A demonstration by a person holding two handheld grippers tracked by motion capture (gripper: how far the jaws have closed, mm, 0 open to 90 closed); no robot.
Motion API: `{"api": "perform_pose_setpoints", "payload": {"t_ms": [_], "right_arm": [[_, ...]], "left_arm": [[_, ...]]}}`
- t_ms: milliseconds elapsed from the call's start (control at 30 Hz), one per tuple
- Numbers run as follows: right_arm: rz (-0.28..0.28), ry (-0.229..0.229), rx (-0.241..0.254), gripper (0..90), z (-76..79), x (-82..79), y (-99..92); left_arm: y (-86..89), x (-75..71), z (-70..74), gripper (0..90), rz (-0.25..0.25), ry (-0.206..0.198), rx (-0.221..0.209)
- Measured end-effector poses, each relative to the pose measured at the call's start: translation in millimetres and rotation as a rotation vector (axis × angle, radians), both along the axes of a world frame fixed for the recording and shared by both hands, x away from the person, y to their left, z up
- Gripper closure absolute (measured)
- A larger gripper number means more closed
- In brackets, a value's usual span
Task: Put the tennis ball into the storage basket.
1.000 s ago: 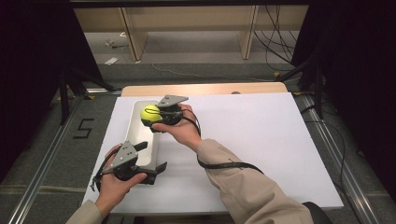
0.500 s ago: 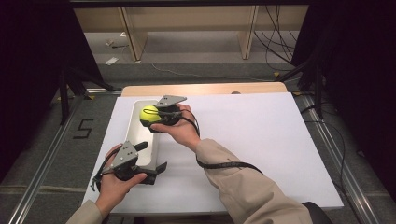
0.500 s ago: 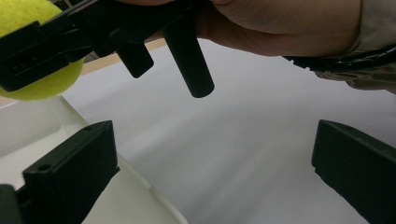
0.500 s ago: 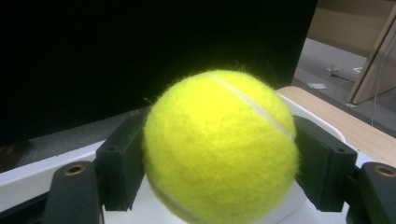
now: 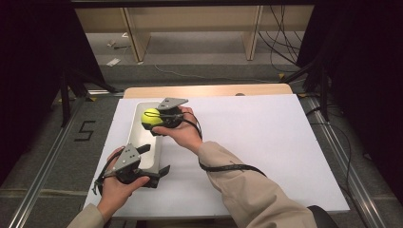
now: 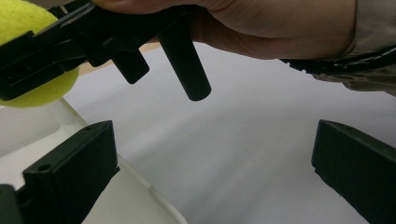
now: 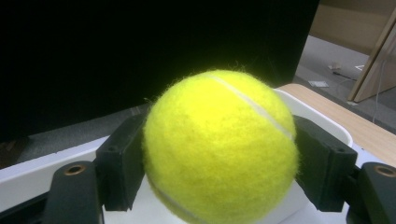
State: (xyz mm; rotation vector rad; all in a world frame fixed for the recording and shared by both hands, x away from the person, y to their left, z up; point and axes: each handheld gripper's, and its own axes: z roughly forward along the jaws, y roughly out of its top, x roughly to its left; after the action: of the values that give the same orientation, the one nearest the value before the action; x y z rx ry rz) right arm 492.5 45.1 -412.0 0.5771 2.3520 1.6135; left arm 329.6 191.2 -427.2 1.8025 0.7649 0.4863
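Looking down from above the person's side, a white-covered table (image 5: 247, 142) carries a long white tray (image 5: 134, 137) left of centre in the frame. The right gripper (image 5: 159, 119), held in the person's right hand (image 5: 183, 133), hangs above the tray's far end with its fingers closed on a yellow tennis ball (image 5: 151, 117); seen along those fingers in the right gripper view, the ball (image 7: 219, 147) is pinched at its two sides, with the tray's rim beneath it. The left gripper (image 5: 154, 159), in the lower left of the frame, has its fingers apart and straddling the tray's near right wall, seemingly to steady it. Likely risks: the ball is round and fuzzy and held only at two small patches, so any loosening or tilt could let it slip; released from height, it may bounce out of the shallow tray; and the light tray could slide if the left gripper nudges rather than clamps it.
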Motion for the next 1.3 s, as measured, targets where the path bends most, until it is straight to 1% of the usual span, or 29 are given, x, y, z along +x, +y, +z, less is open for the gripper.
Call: {"api": "perform_pose_setpoints", "payload": {"t_ms": [467, 1300], "right_arm": [[0.007, 0.0, -0.005, 27.3, 1.7, 0.0, 4.2], [0.021, 0.0, -0.017, 27.3, 0.3, 0.3, 13.0]], "left_arm": [[-0.7, -0.3, -0.2, 0.0, -0.002, -0.003, 0.01], [-0.4, -0.6, 0.1, 0.0, 0.0, -0.003, 0.007]]}}
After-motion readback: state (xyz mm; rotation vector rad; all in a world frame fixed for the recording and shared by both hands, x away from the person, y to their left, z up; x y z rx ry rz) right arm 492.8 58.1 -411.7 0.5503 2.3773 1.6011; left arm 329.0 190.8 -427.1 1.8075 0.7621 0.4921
